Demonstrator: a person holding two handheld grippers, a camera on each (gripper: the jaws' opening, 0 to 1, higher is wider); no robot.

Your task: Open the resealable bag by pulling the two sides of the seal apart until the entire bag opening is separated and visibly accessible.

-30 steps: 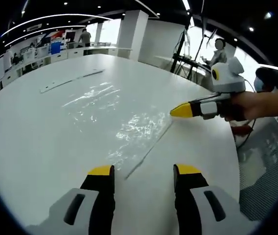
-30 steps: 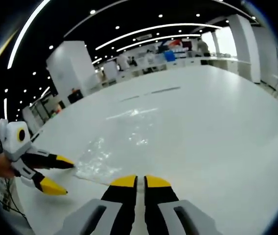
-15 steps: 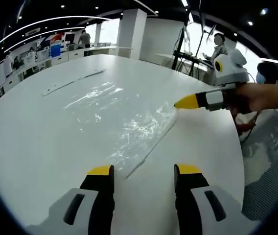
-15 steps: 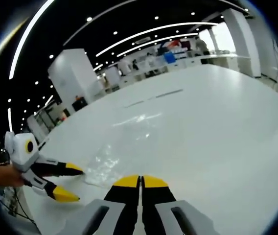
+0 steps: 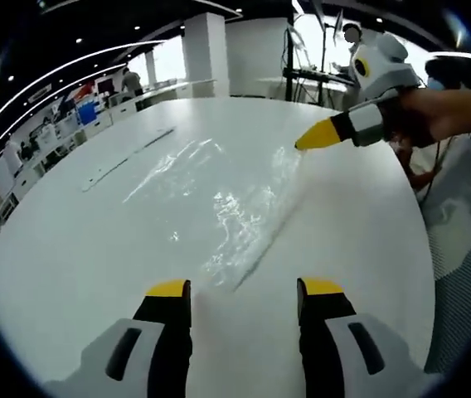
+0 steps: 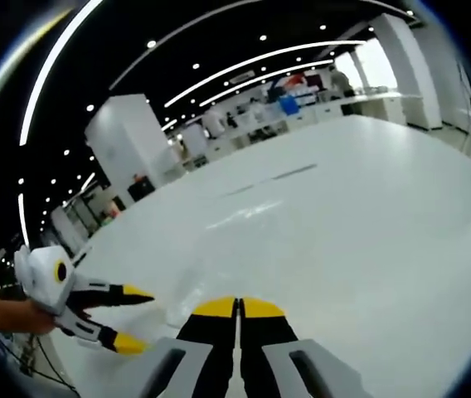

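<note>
A clear resealable bag (image 5: 219, 195) lies flat on the white table (image 5: 70, 249), its seal edge running from near my left gripper toward the far right corner. My left gripper (image 5: 245, 290) hovers open just short of the near end of that edge, with nothing between its jaws. My right gripper (image 5: 318, 134), held by a hand, comes in from the right and is shut on the bag's far corner, which lifts slightly. In the right gripper view my right gripper (image 6: 237, 308) shows its jaws pressed together. The open left gripper (image 6: 128, 319) sits at the lower left there, and the bag is barely visible.
A long thin strip (image 5: 128, 157) lies on the table beyond the bag and also shows as a thin strip (image 6: 273, 177). The table's rounded edge (image 5: 422, 240) runs down the right, with a grey mesh surface (image 5: 463, 240) past it. A tripod and people stand far behind.
My right gripper has risen and drawn back with the bag's corner, pulling that edge up a little. My left gripper stays open at the near end of the seal.
</note>
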